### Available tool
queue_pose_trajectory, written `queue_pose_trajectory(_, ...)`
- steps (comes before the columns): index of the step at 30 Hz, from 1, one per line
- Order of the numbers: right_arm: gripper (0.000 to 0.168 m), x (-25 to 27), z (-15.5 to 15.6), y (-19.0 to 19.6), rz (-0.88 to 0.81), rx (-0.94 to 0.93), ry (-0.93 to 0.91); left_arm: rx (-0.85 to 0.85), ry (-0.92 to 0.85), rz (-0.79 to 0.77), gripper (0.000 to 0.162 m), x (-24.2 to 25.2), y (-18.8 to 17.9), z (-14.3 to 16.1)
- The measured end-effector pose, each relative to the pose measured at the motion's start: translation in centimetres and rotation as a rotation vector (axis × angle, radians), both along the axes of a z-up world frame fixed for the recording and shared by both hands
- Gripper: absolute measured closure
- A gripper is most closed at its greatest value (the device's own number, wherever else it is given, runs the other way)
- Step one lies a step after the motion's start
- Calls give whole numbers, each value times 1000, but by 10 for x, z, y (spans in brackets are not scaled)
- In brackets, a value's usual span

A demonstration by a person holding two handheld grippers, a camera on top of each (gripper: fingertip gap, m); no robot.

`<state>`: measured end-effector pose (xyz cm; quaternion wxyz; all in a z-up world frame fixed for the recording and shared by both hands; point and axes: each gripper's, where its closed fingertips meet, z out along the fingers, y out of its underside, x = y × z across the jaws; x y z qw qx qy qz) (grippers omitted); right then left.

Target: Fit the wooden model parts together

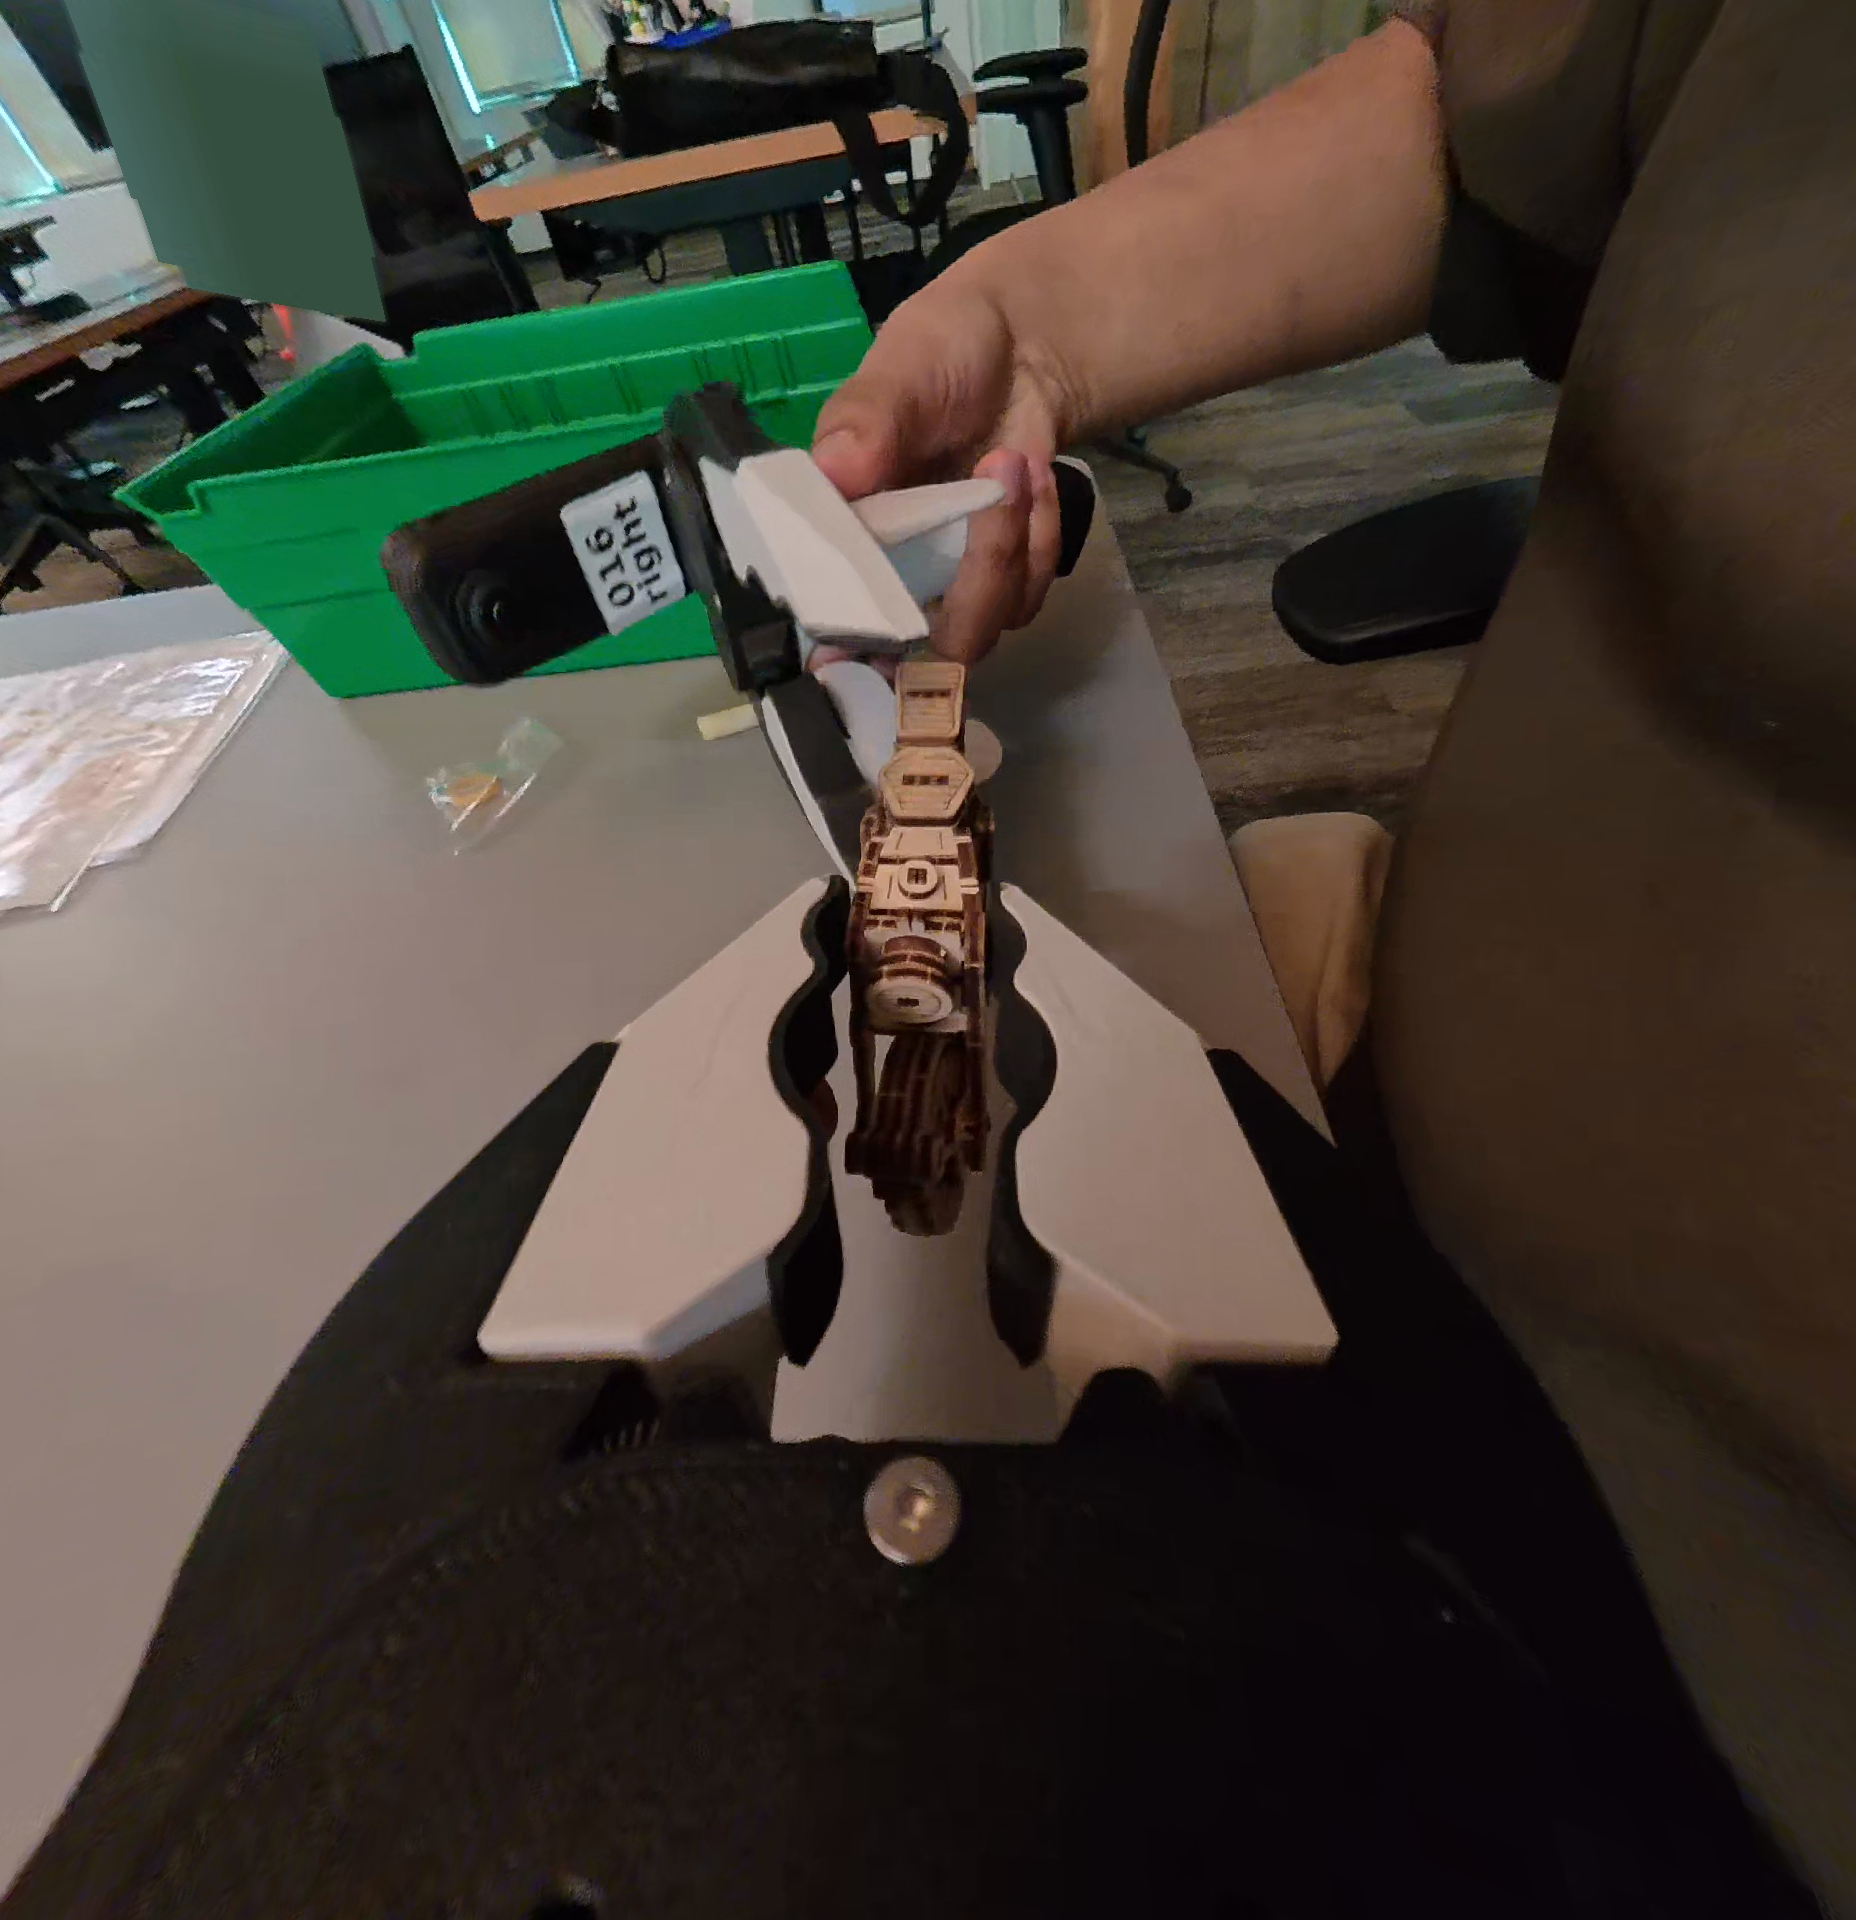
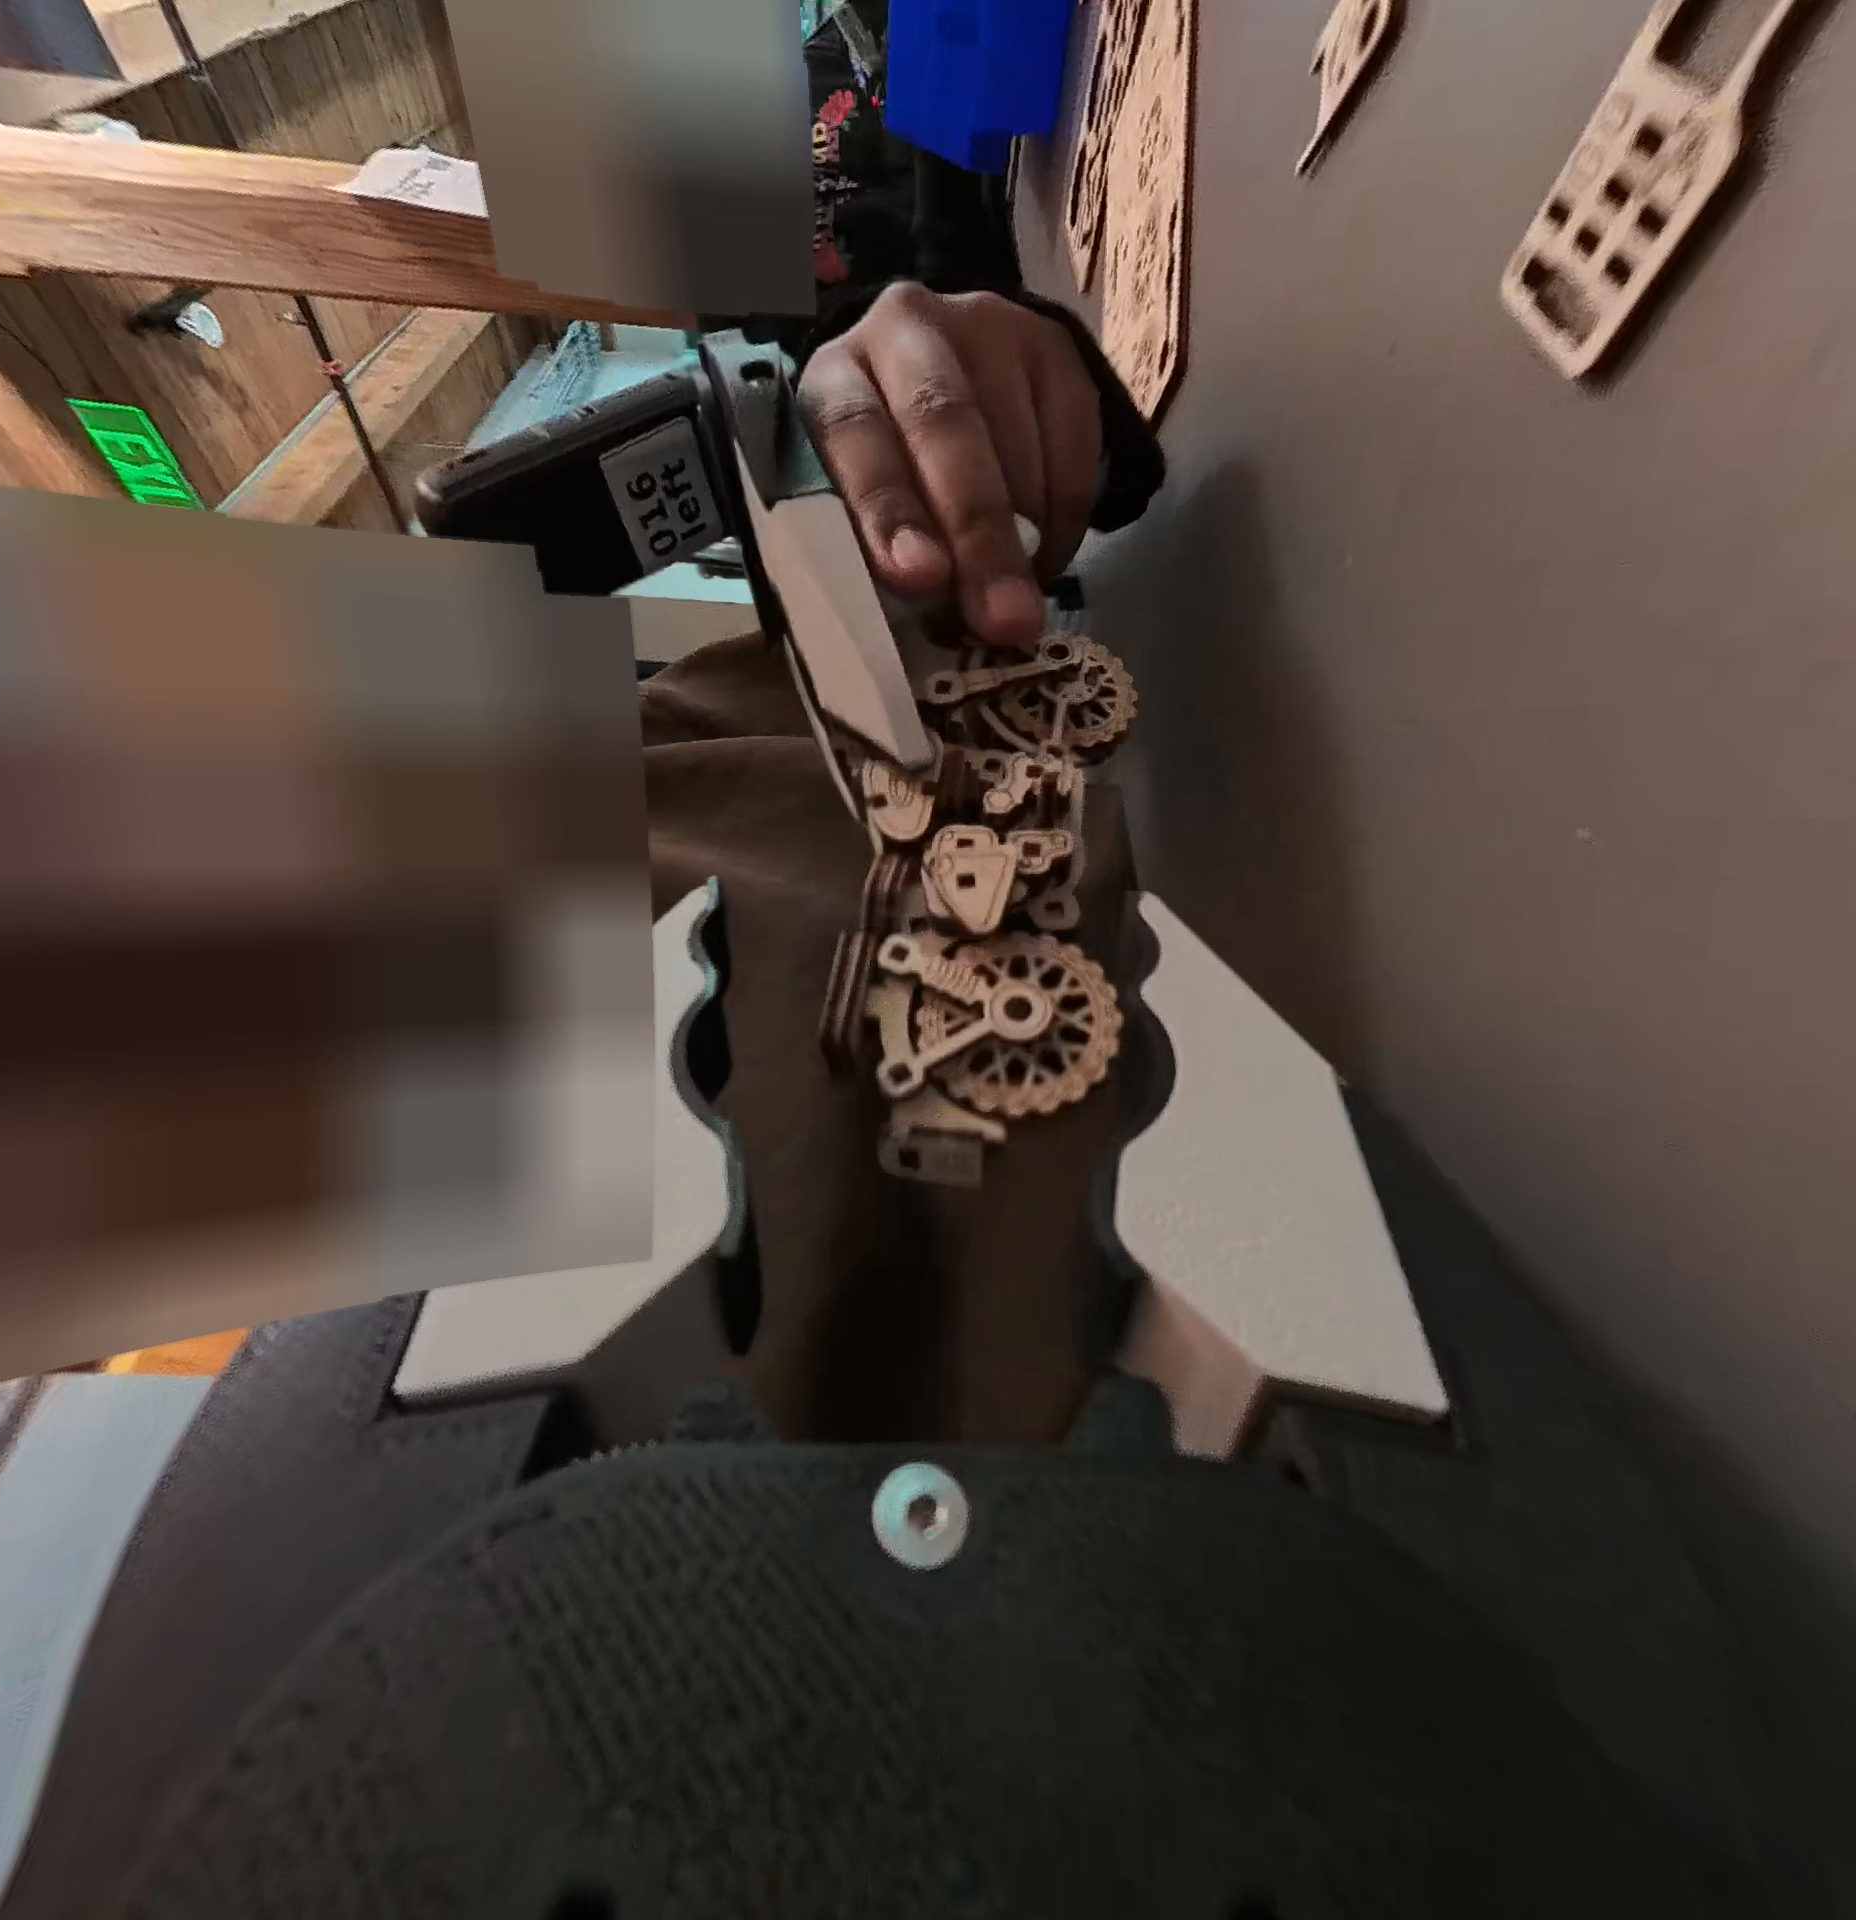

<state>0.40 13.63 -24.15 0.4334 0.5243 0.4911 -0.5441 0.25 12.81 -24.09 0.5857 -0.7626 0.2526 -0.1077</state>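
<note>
A wooden motorcycle model (image 1: pixel 919 935) with toothed wheels hangs in the air above the grey table (image 1: pixel 384 1039). My left gripper (image 1: pixel 919 904) is shut on its front part, fingertips pressed on both sides near the headlamp. In the right wrist view the model (image 2: pixel 997 997) shows side-on, with the left gripper's finger (image 2: pixel 862 665) clamped on its far end. My right gripper (image 2: pixel 919 914) is open, and its fingers straddle the rear wheel with a gap on the left side. From the left wrist view the right gripper (image 1: pixel 882 748) reaches down over the model's rear end.
A green plastic bin (image 1: pixel 488 436) stands at the back of the table. A clear plastic sheet (image 1: pixel 103 748), a small bag of parts (image 1: pixel 482 790) and a pale stick (image 1: pixel 726 722) lie nearby. Wooden cut-out sheets (image 2: pixel 1630 197) lie on the table. The table edge and the person's body are at the right.
</note>
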Motion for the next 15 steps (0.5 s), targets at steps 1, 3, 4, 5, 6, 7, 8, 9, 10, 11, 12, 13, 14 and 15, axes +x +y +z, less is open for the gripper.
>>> queue_pose_trajectory(1,92,-2,-2,5,-15,39,34,-10,-17,16,140,-4,1,0)
queue_pose_trajectory(3,96,-9,-3,14,-67,139,144,-34,-52,47,140,-11,1,-1)
queue_pose_trajectory(4,96,-12,-2,18,-93,192,206,-45,-69,59,141,-14,1,-2)
queue_pose_trajectory(5,97,-16,0,22,-124,252,283,-58,-82,76,140,-17,1,-3)
queue_pose_trajectory(6,97,-21,1,26,-159,325,370,-71,-89,96,140,-22,1,-5)
queue_pose_trajectory(7,97,-27,3,30,-200,406,468,-80,-94,114,140,-25,1,-6)
queue_pose_trajectory(8,98,-32,5,34,-242,491,574,-82,-105,124,140,-28,0,-6)
queue_pose_trajectory(9,100,-35,6,35,-272,573,674,-91,-111,138,140,-32,0,-8)
queue_pose_trajectory(10,103,-37,6,33,-284,641,763,-100,-114,144,140,-34,-1,-10)
queue_pose_trajectory(11,104,-37,5,28,-281,693,839,-112,-114,145,140,-35,-2,-13)
queue_pose_trajectory(12,104,-36,3,22,-271,734,902,-123,-108,147,141,-36,-3,-16)
queue_pose_trajectory(13,105,-35,-1,16,-251,765,944,-134,-98,145,140,-37,-5,-19)
queue_pose_trajectory(14,105,-33,-6,10,-225,786,970,-140,-91,138,140,-37,-6,-22)
queue_pose_trajectory(15,106,-33,-12,6,-205,798,986,-142,-91,130,140,-36,-7,-22)
